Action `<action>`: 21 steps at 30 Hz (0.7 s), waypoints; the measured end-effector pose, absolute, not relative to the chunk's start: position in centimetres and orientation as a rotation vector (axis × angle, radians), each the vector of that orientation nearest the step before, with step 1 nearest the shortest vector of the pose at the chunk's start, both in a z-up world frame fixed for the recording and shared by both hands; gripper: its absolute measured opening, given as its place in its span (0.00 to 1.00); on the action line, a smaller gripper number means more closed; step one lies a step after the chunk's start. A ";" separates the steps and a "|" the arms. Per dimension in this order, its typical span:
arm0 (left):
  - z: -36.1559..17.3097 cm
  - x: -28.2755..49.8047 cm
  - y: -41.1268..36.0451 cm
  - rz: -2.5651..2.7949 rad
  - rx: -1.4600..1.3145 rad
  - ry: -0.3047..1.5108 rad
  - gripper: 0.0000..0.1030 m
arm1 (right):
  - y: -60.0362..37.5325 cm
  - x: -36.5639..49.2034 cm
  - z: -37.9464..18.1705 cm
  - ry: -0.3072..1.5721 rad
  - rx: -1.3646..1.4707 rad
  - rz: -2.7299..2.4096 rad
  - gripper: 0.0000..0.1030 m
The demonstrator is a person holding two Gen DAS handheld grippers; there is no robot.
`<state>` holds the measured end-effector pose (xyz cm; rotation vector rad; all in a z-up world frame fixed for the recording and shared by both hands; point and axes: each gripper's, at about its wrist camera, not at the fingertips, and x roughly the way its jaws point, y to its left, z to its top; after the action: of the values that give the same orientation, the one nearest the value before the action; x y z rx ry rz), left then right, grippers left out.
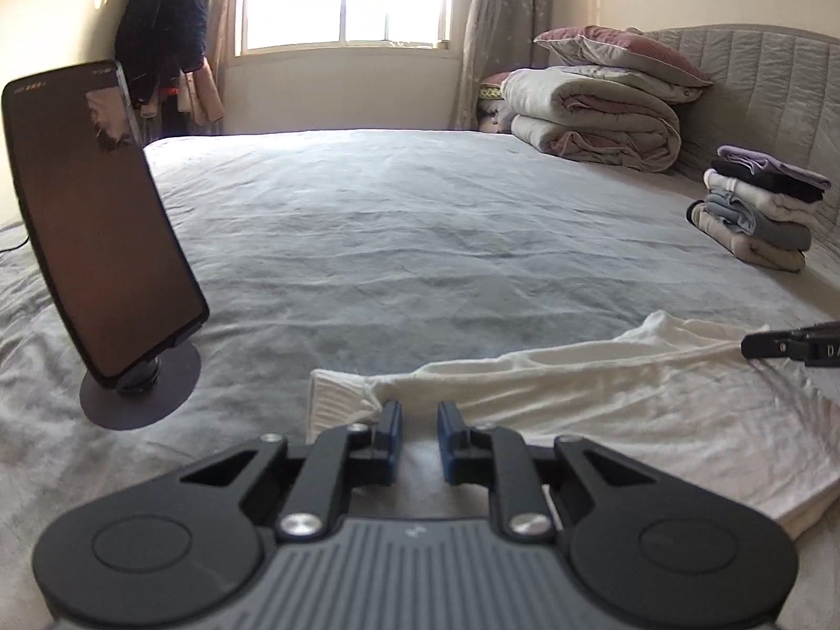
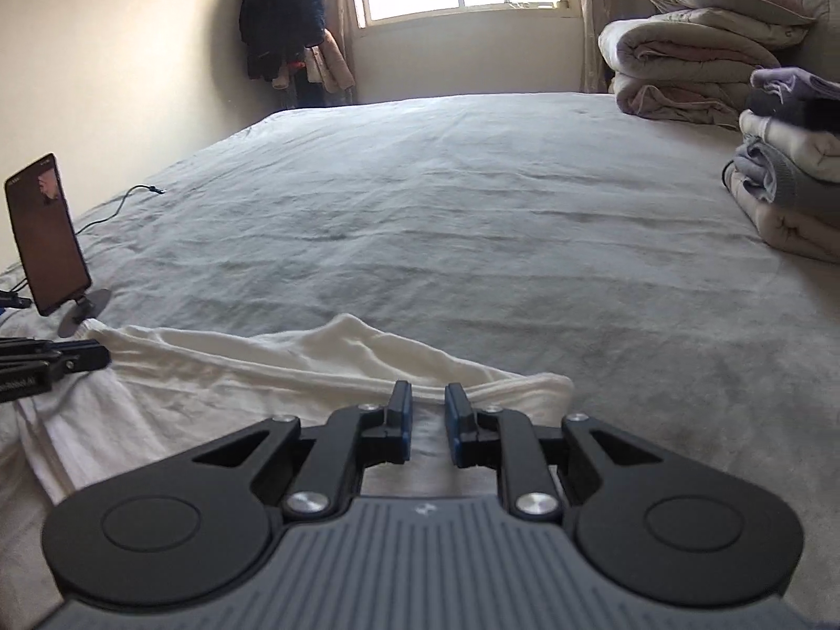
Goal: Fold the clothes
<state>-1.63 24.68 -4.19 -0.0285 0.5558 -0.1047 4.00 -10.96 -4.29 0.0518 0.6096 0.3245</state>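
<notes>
A white garment [image 1: 630,404] lies lengthwise across the near part of the grey bed [image 1: 420,241]. In the left wrist view my left gripper [image 1: 420,409] sits at the garment's ribbed left end, jaws narrowly apart with bunched cloth between them. My right gripper [image 1: 751,347] shows at the far right, and creases pull toward its tip. In the right wrist view the right gripper [image 2: 428,394] holds the right end of the garment [image 2: 236,383], jaws close together on the fabric. The left gripper [image 2: 97,358] pinches the other end.
A phone on a round stand [image 1: 100,220] stands on the bed at the left, with a cable [image 2: 121,205] behind it. A stack of folded clothes [image 1: 761,210] sits at the right by the headboard. Folded quilts and a pillow [image 1: 593,121] lie at the back right.
</notes>
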 end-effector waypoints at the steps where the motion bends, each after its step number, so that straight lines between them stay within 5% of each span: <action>1: -4.2 -1.6 25.1 -0.086 -0.045 0.552 0.04 | -11.5 4.1 -4.5 0.608 0.066 0.317 0.17; 21: -3.3 -5.6 25.1 -0.182 0.096 0.650 0.12 | -8.9 -2.4 -3.2 0.656 -0.032 0.532 0.19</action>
<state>-5.63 25.15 -3.33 0.0958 0.6499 -0.1818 -2.41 -8.87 -3.15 -0.0322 0.6555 0.5317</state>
